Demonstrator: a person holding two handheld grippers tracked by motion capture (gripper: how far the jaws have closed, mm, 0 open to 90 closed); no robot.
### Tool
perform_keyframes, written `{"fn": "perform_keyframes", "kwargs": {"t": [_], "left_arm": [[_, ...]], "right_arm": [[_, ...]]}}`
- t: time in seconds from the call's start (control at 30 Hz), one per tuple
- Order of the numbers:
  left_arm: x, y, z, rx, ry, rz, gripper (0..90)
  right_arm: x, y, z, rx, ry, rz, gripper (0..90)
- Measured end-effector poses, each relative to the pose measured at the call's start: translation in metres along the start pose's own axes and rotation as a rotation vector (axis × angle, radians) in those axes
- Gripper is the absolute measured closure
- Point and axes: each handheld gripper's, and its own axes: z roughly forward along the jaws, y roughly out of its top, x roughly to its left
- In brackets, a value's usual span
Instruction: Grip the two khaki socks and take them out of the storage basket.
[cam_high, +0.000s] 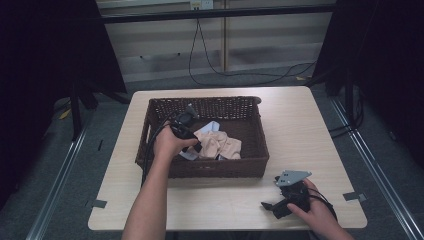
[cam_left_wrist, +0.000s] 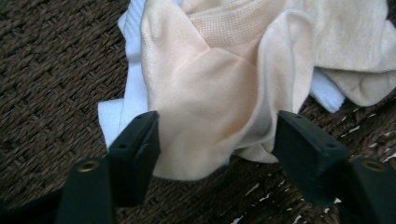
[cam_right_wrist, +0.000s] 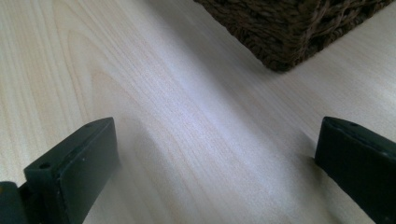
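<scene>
Light wood bench (cam_high: 300, 130) with rounded corners, grey tape tabs (cam_high: 354, 196) at its front edge. Grey carpet floor (cam_high: 107, 125) with metal floor rails (cam_high: 372, 165) either side. Black curtains (cam_high: 45, 50) left and right. Pale panelled back wall (cam_high: 165, 45), black cable (cam_high: 235, 75) hanging from a wall socket (cam_high: 201, 4). Dim, even light

Basket (cam_high: 205, 170) sits mid-table (cam_high: 300, 130), w/ the cloth pile (cam_high: 220, 145) inside, toward its 6 o'clock wall. Your left gripper (cam_high: 192, 145) is in the basket at the pile's 9 o'clock, jaws either side of a cloth fold. Your right gripper (cam_high: 270, 206) lies on the table at 5 o'clock from the basket, near the front edge.
</scene>
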Motion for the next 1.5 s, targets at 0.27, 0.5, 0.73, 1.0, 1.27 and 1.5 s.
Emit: {"fn": "perform_keyframes", "kwargs": {"t": [0.27, 0.5, 0.73, 1.0, 1.27, 1.5], "left_arm": [[0.001, 0.000, 0.005, 0.065, -0.020, 0.053, 72.7], [0.000, -0.002, -0.013, 0.096, -0.023, 0.066, 86.3], [0.001, 0.000, -0.045, 0.070, -0.036, 0.047, 86.7], [0.003, 0.005, -0.081, 0.052, -0.055, 0.017, 87.3], [-0.002, 0.012, -0.104, 0.052, -0.077, 0.025, 87.4], [-0.008, 0.015, -0.119, 0.039, -0.087, 0.031, 87.4]], "right_arm": [[0.000, 0.000, 0.000, 0.000, 0.000, 0.002, 0.0], [0.000, 0.000, 0.000, 0.001, 0.000, 0.003, 0.0], [0.000, 0.000, 0.000, 0.001, 0.001, 0.001, 0.0], [0.000, 0.000, 0.000, 0.000, 0.000, 0.001, 0.0], [0.000, 0.000, -0.001, 0.006, 0.004, -0.001, 0.0], [0.000, 0.000, -0.001, 0.006, 0.004, -0.001, 0.0]]}}
